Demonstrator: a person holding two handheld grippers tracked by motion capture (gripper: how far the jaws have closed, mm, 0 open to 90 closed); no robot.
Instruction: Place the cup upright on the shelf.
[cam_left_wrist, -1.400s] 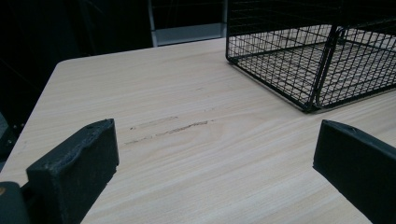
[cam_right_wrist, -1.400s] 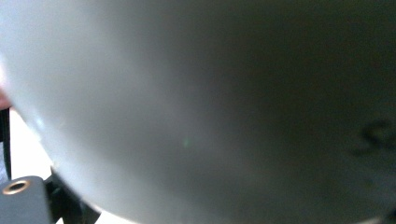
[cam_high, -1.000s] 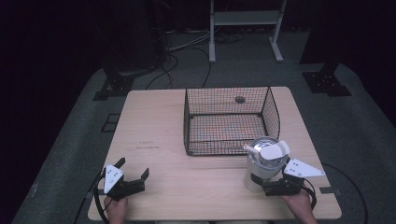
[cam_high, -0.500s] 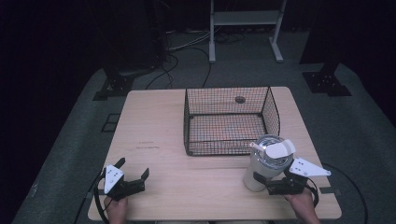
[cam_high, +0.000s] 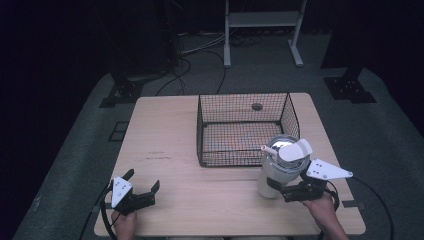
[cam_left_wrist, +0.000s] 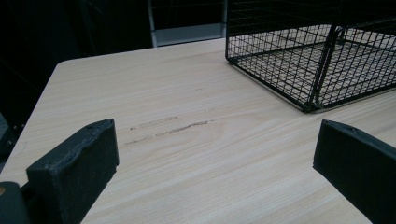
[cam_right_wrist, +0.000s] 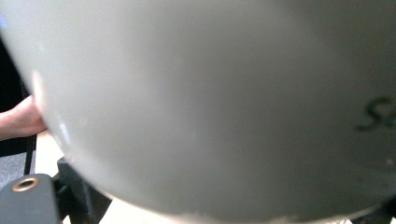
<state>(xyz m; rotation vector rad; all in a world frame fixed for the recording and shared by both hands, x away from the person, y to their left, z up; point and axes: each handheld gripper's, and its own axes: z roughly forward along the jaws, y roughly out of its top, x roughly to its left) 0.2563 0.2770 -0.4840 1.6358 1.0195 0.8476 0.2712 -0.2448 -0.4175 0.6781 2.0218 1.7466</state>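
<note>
Table (cam_high: 200, 150): light wood, seen from above in a dark room, cables on the floor beyond.
Basket (cam_high: 245, 127): black wire, sat toward 1 o'clock of the table's centre, a dark round spot at its far end.
Tumbler (cam_high: 277, 167): pale, with lid and straw, stood at 5 o'clock, just off the basket's near right corner.
Right gripper (cam_high: 290, 190): jaws closed around the tumbler's lower body, its pale wall (cam_right_wrist: 210, 107) pressed against the gripper's own camera.
Left gripper (cam_high: 142, 187): at 7 o'clock, low over bare wood, jaws spread wide and holding nothing; basket corner (cam_left_wrist: 313, 65) lay ahead at its 1 o'clock.
</note>
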